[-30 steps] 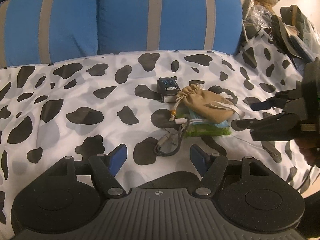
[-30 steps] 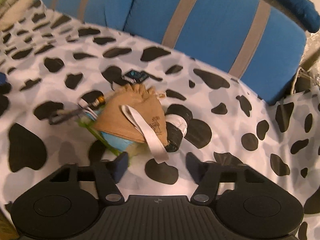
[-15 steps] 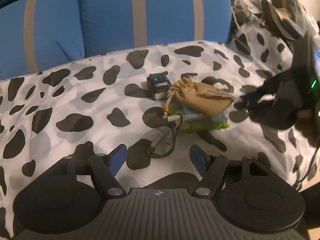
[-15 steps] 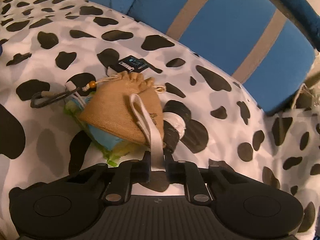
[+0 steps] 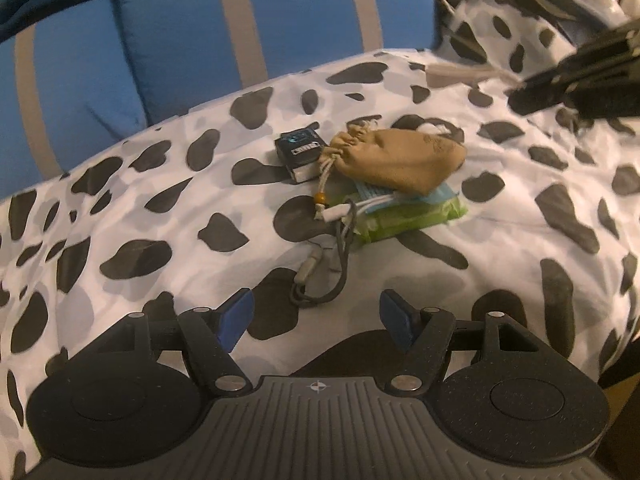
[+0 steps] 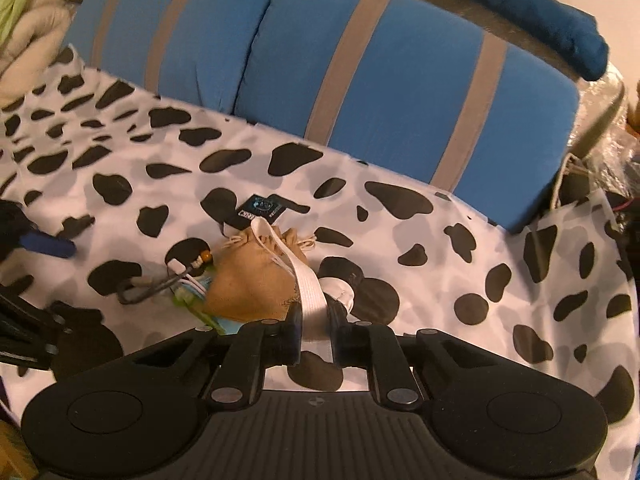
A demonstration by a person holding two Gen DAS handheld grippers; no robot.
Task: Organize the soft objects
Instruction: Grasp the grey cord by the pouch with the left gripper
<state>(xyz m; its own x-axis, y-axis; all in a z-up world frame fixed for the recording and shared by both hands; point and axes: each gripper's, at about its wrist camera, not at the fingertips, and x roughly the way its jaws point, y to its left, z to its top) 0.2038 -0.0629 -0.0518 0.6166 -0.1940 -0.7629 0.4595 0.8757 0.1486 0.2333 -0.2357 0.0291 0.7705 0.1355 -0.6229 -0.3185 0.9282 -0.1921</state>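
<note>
The right gripper (image 6: 316, 336) is closed on a white strap (image 6: 308, 284), the flat band pinched between its two fingers. The strap goes up from the jaws, across the tan drawstring pouch (image 6: 252, 284), and its loose end lies near the small black box (image 6: 262, 210). So its long axis runs away from the gripper, about straight ahead toward the blue cushions (image 6: 400, 80), w/ a light lean to the left. In the left wrist view the strap looks pulled out to the right, but it is blurred there and I cannot be sure.

The left gripper (image 5: 316, 316) is open, blue pads wide apart, holding nothing. It hangs over the cow-spotted cover (image 5: 140, 208), just short of a dark cord loop (image 5: 320, 280).

The pouch (image 5: 400, 160) lies on its side, tied neck toward the black box (image 5: 300, 152), fat end to the other side. Under it are a light blue packet (image 5: 444, 194) and a green packet (image 5: 416, 218), stacked and touching. A cable w/ a white plug (image 5: 340, 212) lies on the left end of this pile.

Progress, as I judge: early. Only one thing is gripped, and it is not yet clear of the pile; the rest is in one heap, nothing sorted or put aside. Left to do, probably: free the strap, then separate pouch, packets, cord etc.
</note>
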